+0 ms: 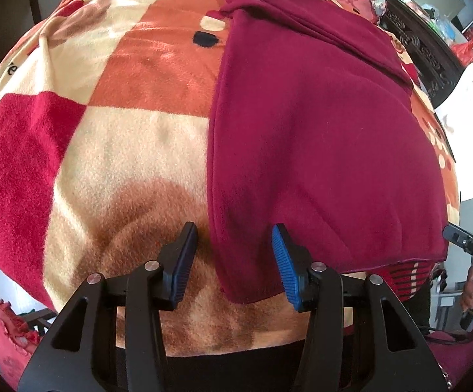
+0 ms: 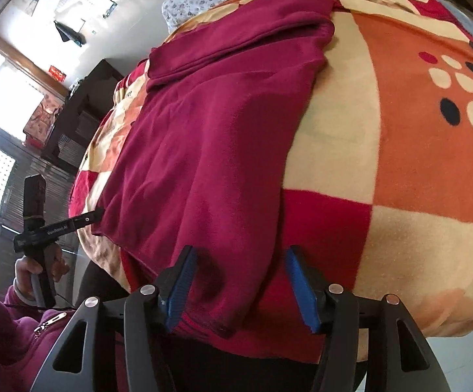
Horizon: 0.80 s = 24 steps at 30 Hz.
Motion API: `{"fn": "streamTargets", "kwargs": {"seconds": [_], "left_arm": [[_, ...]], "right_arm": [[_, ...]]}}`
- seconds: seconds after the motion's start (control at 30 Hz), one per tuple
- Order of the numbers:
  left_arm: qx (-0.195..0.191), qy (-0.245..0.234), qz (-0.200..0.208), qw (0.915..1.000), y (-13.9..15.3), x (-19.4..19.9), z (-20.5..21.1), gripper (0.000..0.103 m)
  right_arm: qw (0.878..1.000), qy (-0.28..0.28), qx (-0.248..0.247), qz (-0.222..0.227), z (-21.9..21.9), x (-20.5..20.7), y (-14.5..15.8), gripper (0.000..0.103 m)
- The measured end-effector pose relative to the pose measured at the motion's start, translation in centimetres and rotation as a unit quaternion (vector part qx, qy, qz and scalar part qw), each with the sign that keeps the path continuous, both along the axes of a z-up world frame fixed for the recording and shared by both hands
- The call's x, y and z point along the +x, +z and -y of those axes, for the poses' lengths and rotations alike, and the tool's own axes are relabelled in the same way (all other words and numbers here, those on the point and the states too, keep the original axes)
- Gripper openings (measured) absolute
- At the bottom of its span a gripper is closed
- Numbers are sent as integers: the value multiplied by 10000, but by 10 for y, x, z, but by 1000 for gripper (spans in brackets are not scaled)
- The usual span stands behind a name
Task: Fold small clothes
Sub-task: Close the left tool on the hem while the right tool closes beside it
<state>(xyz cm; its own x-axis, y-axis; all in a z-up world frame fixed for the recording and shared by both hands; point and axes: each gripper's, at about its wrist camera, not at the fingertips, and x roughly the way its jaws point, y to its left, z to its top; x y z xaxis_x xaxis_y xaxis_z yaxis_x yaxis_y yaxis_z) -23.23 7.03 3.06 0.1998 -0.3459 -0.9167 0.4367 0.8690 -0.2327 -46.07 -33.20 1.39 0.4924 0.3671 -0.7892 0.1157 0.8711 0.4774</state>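
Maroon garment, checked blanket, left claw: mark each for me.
maroon garment [image 1: 318,150]: left wrist view, middle of its top layer.
checked blanket [image 1: 132,150]: left wrist view, cream square.
left claw [image 1: 234,232]: left wrist view, between fingertips.

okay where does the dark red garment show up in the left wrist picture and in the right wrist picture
Left wrist view: the dark red garment fills the right half, its near left corner between the open fingers of the left gripper.
Right wrist view: it runs from top centre down the left-middle, its near corner between the open fingers of the right gripper.
Shared landmark: the checked blanket under it.
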Motion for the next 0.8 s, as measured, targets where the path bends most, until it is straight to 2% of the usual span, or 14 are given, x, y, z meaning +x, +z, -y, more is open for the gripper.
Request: {"fn": "streamTargets", "kwargs": {"seconds": [0.27,0.53,0.67,0.8], "left_arm": [[-51,67,-16,10000,-4,-1,2,50],[-132,73,-129,9998,-6,3,4,52],[-262,9,-256,9993,-6,5,5,64],[-261,55,-247,9993,-6,5,11,68]], "right_arm": [[9998,156,92,97,-7,0,0,55],[9973,381,578,262,-15,5,-9,55],[9951,432,837,301,-16,8,-12,55],[9942,454,923,310,-15,7,-14,55]]}}
